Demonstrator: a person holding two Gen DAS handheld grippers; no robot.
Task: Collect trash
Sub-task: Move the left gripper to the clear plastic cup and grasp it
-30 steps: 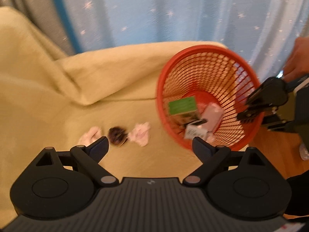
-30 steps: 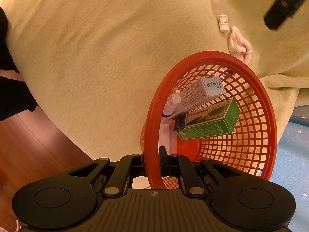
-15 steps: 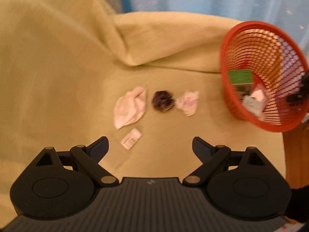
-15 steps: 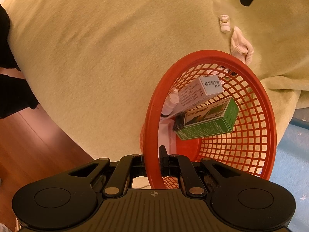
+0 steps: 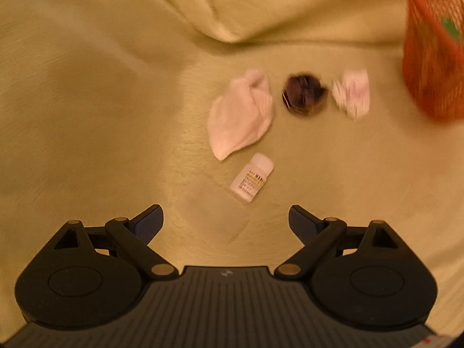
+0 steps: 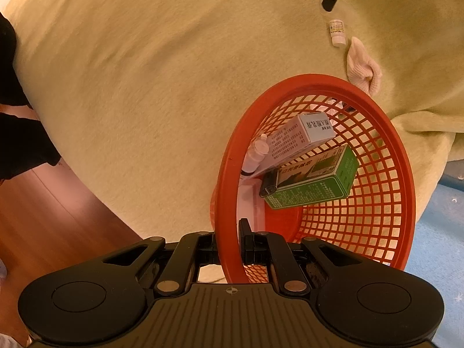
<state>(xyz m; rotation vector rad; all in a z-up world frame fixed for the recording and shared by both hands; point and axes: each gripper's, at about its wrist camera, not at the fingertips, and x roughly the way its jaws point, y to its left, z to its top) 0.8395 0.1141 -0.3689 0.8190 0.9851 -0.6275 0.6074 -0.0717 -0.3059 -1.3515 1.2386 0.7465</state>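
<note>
Bed under a yellow-green blanket (image 5: 87, 87); lying on it, a small white bottle (image 5: 252, 177), pale cloth (image 5: 240, 114), dark crumpled wad (image 5: 303, 94), white crumpled paper (image 5: 352, 92); red basket (image 6: 401, 179) alongside.

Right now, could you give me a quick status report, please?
Left gripper open, hovering near small white bottle. Right gripper shut on red basket rim. Tissues, dark wad on blanket. Nothing blocking.
</note>
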